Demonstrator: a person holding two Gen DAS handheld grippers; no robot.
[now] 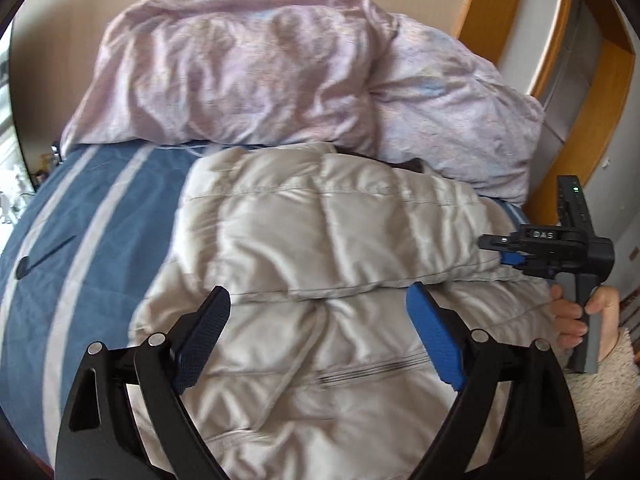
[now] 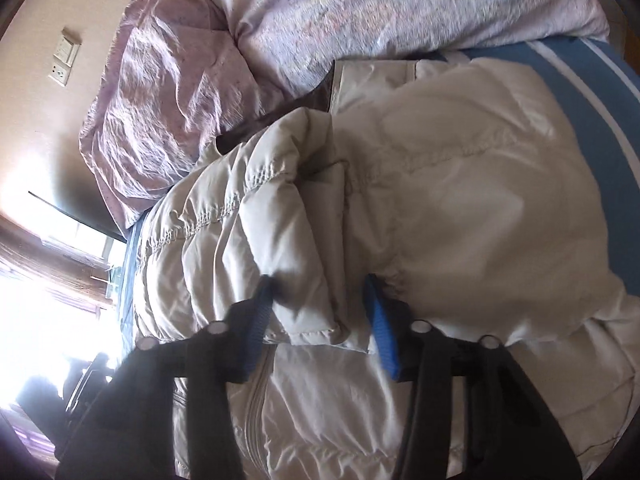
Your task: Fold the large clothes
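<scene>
- While the puffer jacket (image 1: 320, 240) lies on the striped bed (image 1: 100, 208) just below the pillows (image 1: 240, 80), one sleeve (image 2: 256, 240) is already laid across its body; further folds remain.
- Right gripper (image 2: 320, 312): clamped on that sleeve's cuff.
- Left gripper (image 1: 318, 340): spread wide above the jacket, holding nothing.

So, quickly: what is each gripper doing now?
Left gripper: open, above the puffer jacket, holding nothing.
Right gripper: closed on a jacket fold.
</scene>
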